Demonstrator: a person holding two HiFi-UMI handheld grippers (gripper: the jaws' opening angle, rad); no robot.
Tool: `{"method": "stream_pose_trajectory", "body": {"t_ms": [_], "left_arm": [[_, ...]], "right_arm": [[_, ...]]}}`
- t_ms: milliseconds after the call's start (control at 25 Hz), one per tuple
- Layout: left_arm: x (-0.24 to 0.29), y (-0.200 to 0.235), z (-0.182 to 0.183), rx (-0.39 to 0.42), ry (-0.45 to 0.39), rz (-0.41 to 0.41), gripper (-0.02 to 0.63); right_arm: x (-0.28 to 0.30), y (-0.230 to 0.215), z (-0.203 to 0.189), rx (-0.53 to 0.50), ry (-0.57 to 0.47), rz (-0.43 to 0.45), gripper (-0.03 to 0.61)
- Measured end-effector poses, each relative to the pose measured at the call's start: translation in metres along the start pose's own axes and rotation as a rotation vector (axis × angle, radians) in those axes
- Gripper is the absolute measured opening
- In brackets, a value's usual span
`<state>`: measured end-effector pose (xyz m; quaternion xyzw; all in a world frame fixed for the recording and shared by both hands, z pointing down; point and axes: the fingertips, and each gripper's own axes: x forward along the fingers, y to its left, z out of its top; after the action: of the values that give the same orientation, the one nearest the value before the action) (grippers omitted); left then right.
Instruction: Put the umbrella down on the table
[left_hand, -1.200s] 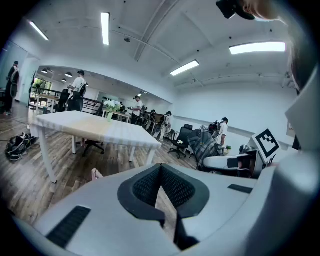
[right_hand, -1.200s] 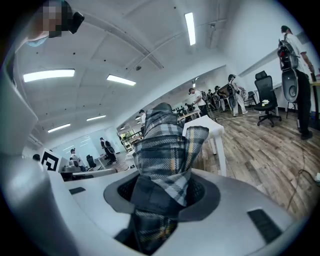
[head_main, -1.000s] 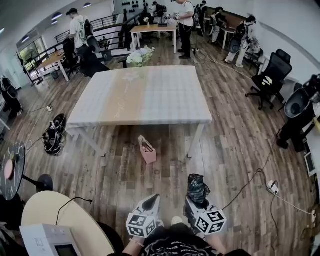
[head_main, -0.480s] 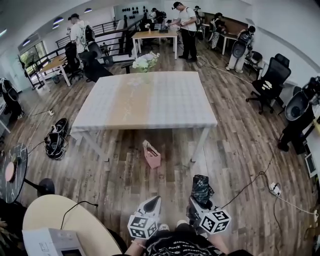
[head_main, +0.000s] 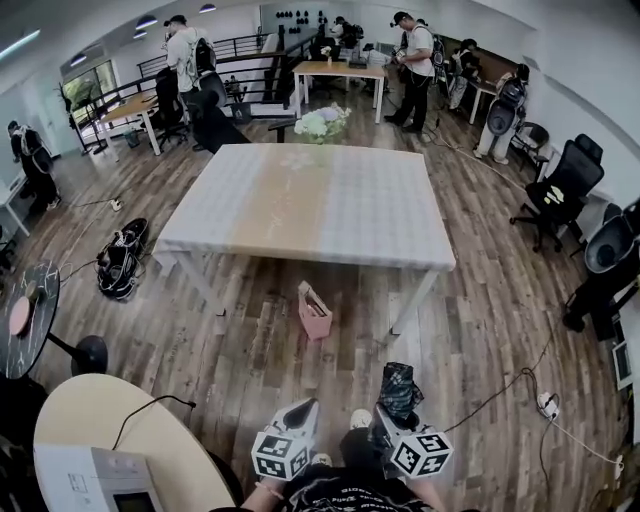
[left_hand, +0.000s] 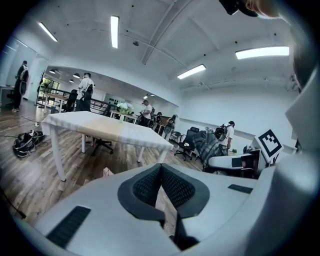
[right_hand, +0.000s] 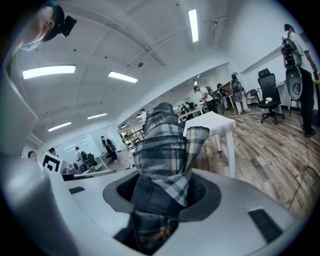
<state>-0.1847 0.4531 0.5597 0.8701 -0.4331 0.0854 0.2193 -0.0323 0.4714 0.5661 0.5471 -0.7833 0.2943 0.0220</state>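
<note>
Umbrella (right_hand: 162, 145) clenched in right gripper (right_hand: 162, 186) jaws, left gripper (left_hand: 160, 170) jaws closed empty, table (head_main: 300, 200) ahead on wood floor (head_main: 240, 345).

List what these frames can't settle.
- Umbrella: its lower end, in the right gripper view, is buried between the right tool's jaws. No view shows a handle.
- Bag on the floor: contents too small to make out in the head view.
- Table: far legs hidden by its own top in the head view.
- Flowers: too small in the head view to tell whether they stand on the far edge or behind it.
</note>
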Motion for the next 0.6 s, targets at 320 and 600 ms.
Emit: {"method": "stream_pose_trajectory", "body": {"t_ms": [320, 600], "left_arm": [[0.07, -0.007, 0.022, 0.033, 0.029, 0.002, 0.02], [0.14, -0.022, 0.053, 0.046, 0.011, 0.002, 0.02]], "right_arm": [[0.056, -0.035, 0.034, -0.068, 0.059, 0.07, 0.196], [0.089, -0.093, 0.08, -0.081, 0.058, 0.085, 0.196]]}}
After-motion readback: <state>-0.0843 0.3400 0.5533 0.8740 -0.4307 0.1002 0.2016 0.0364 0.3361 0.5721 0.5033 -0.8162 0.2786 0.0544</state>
